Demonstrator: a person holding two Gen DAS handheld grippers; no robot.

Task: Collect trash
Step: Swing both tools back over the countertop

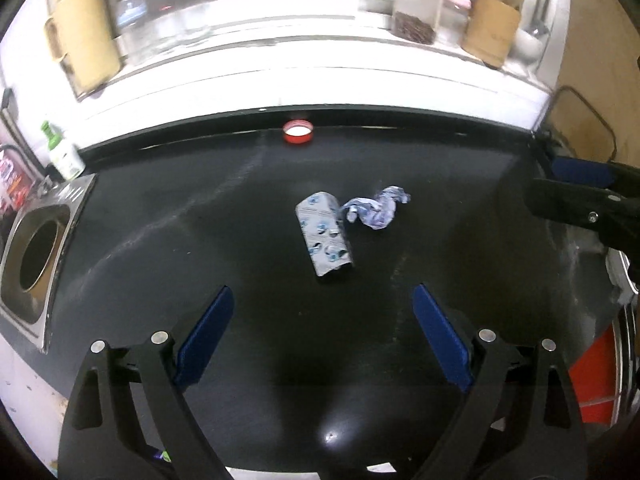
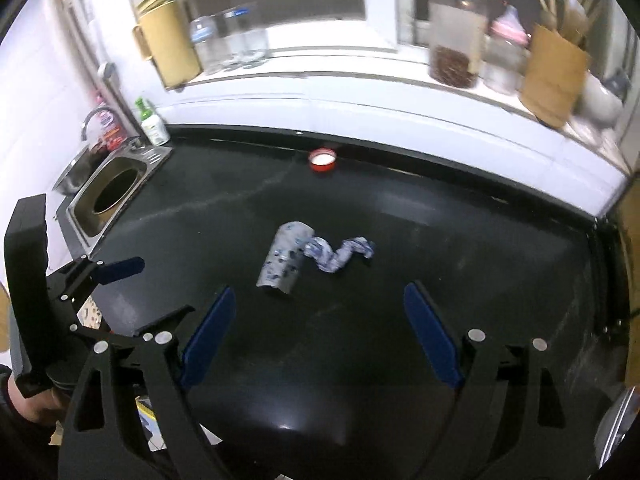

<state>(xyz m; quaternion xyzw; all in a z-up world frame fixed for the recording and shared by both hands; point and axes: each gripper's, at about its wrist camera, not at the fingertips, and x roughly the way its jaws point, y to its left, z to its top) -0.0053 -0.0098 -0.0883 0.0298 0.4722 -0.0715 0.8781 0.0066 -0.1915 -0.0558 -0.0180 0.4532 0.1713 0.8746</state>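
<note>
On the black counter [image 1: 200, 240] lies a flattened grey-blue carton [image 1: 325, 238], with a crumpled blue-white wrapper [image 1: 376, 210] touching its far right corner. A red bottle cap [image 1: 298, 132] sits by the back edge. My left gripper [image 1: 322, 292] hovers just in front of the carton, jaws wide open and empty. In the right wrist view the carton [image 2: 284, 258], wrapper [image 2: 338, 254] and cap [image 2: 323, 159] lie ahead of my right gripper [image 2: 318, 290], which is also open and empty. Each gripper shows in the other's view: the right gripper [image 1: 560, 186], the left gripper [image 2: 166, 286].
A steel-framed round opening [image 1: 38, 256] [image 2: 114, 192] is set into the counter at the left, with a sink and tap [image 2: 94, 118] behind it and a green-capped bottle [image 2: 152, 124]. The white sill holds a glass jar [image 2: 454, 36], bamboo holders [image 2: 554, 76] and bottles.
</note>
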